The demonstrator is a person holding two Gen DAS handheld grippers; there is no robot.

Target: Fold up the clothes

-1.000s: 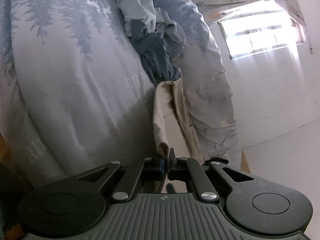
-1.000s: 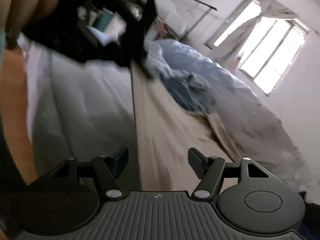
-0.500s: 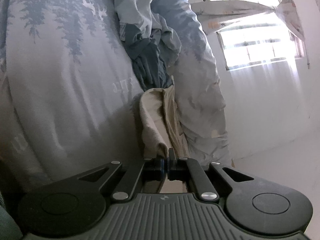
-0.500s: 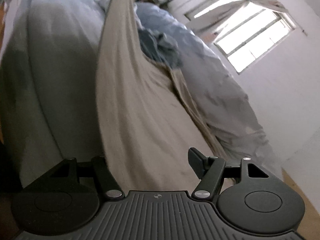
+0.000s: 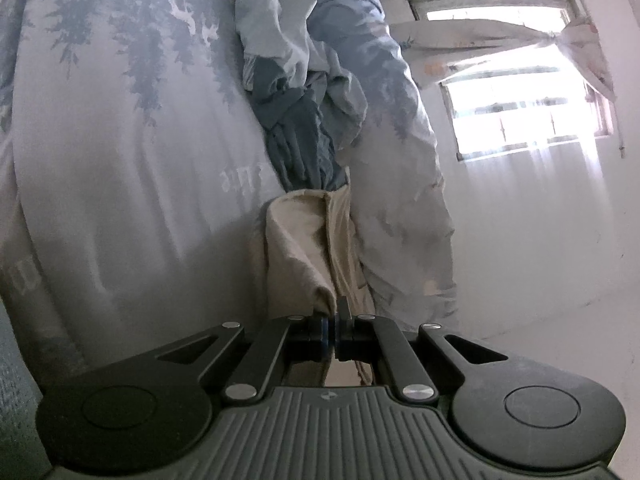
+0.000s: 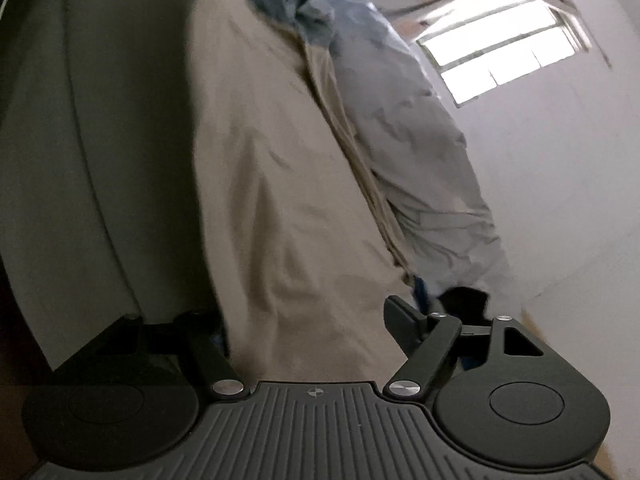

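Observation:
My left gripper is shut on a bunched edge of the beige garment, which runs away from it across the bed to a heap of blue clothes. In the right wrist view the beige garment fills the middle as a broad, stretched sheet. My right gripper is close over it, its jaws wide apart and opening. The cloth lies between them and hides the left fingertip, while the right finger stands clear of it. The left gripper shows just past that finger, on the garment's edge.
The bed carries a pale grey-blue cover with a forest and deer print, and a rumpled duvet hangs down its side. A bright barred window is in the white wall beyond. Pale floor lies at the right.
The right gripper has dropped closer to the beige garment and swung along it to where the left gripper grips the edge; its jaws stand wider. The left gripper has kept its grip and barely moved.

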